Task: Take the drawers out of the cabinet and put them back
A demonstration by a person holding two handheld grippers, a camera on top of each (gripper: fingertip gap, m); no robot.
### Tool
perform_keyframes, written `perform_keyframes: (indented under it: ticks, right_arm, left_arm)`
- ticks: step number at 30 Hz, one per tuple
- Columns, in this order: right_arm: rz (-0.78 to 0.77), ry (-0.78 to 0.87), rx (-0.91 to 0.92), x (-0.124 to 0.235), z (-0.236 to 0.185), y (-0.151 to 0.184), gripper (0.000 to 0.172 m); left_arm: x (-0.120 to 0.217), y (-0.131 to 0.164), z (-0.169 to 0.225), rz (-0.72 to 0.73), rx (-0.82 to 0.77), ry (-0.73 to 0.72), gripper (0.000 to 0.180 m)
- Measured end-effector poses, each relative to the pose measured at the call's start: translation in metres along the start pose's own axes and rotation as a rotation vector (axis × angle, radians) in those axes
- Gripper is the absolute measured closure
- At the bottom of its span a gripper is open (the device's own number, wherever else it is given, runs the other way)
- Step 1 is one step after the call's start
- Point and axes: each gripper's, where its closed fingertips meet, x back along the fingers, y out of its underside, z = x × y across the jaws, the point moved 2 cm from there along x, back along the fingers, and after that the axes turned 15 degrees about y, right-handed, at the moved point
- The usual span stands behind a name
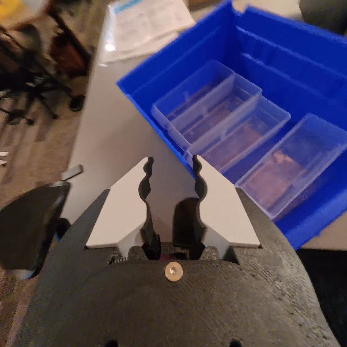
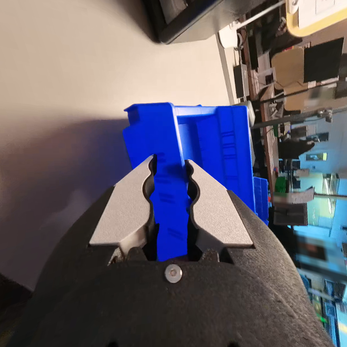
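Observation:
A blue plastic cabinet (image 1: pixel 281 62) lies on the pale table (image 1: pixel 116 131) with its open side toward me. Three clear plastic drawers (image 1: pixel 206 101) (image 1: pixel 240 135) (image 1: pixel 293 169) sit side by side inside it. My left gripper (image 1: pixel 172 157) is open and empty, hovering over the table just left of the cabinet's near edge. In the right wrist view my right gripper (image 2: pixel 170 159) is shut on a side wall of the blue cabinet (image 2: pixel 212 150), and both pads press on the wall.
A white plastic bag (image 1: pixel 150 28) lies on the table behind the cabinet. Office chairs (image 1: pixel 28 75) stand on the floor to the left. A dark monitor base (image 2: pixel 178 18) stands on the table (image 2: pixel 75 75) beyond the cabinet. Cluttered shelves (image 2: pixel 300 93) are at the right.

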Motion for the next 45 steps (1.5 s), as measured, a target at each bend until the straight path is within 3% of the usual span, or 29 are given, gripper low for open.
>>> perform_keyframes:
  ticks: [4,6,9,13,17,23,32,40,45]
  right_arm:
    - [0.033,-0.024,-0.04,0.018,0.001,0.018,0.137]
    - [0.037,0.044,-0.105,0.026,0.005,0.023,0.134]
    - [0.075,0.231,-0.305,0.043,0.018,0.019,0.132]
    - [0.173,0.345,-0.644,0.067,0.023,0.001,0.119]
    - [0.183,0.378,-0.87,0.075,0.017,-0.012,0.104]
    - [0.067,0.494,-0.923,0.054,0.013,-0.019,0.082]
    - [-0.07,0.578,-0.9,0.03,0.018,0.003,0.077]
    - [-0.079,0.56,-0.935,0.039,0.018,0.019,0.078]
    - [0.0,0.525,-0.968,0.047,0.019,0.004,0.077]
  left_arm:
    - [0.028,-0.015,0.003,0.23,0.029,-0.08,0.134]
    - [0.037,-0.009,0.016,0.313,0.055,-0.096,0.131]
    - [0.052,0.002,0.029,0.469,0.11,-0.135,0.129]
    - [0.066,0.01,0.047,0.601,0.161,-0.103,0.121]
    - [0.061,0.021,0.072,0.538,0.129,-0.024,0.11]
    - [0.03,0.034,0.073,0.429,0.12,-0.055,0.114]
    - [0.001,0.042,0.044,0.445,0.171,-0.114,0.154]
    - [-0.011,0.039,0.015,0.439,0.22,-0.127,0.15]
    - [-0.009,0.028,0.016,0.478,0.223,-0.119,0.15]
